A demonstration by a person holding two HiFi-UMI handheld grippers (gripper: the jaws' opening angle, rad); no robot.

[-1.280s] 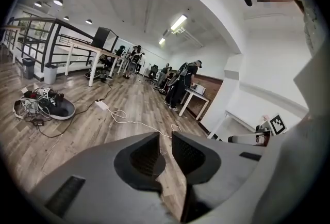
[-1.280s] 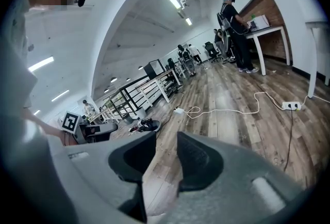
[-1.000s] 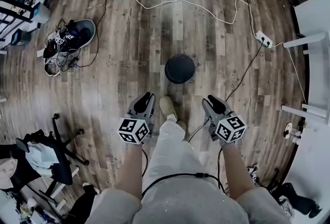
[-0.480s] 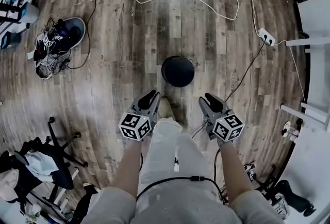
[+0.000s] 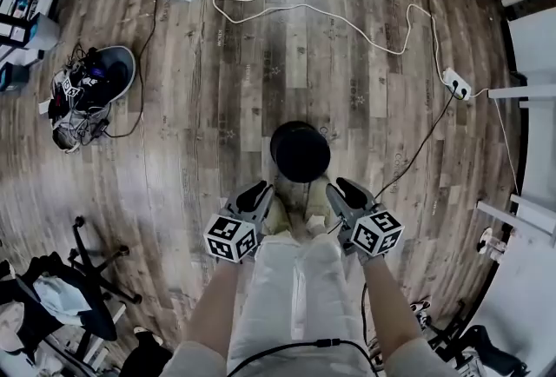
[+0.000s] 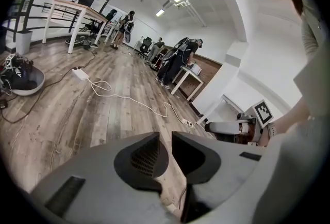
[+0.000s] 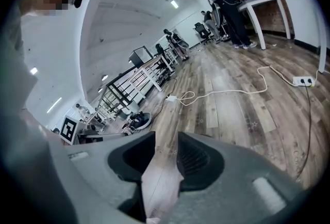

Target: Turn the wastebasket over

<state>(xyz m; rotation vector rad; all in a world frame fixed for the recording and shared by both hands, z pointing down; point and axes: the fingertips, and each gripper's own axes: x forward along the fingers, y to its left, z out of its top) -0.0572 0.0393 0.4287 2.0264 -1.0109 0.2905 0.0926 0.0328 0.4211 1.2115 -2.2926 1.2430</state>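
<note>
Two tools: left hand-held gripper (image 5: 258,191) and right hand-held gripper (image 5: 341,186), side by side, flanking the person's legs (image 5: 300,280).
Left jaws: a narrow gap, nothing between.
Right jaws: somewhat wider apart, nothing gripped.
Wastebasket (image 5: 300,153): black, round, on the wooden floor (image 5: 174,149) just beyond both tips, between them, touched by neither.
Far floor: white cable (image 5: 347,19).

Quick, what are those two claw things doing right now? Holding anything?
Left gripper: jaws slightly apart, open, nothing between them.
Right gripper: jaws apart, open, gripping nothing.
</note>
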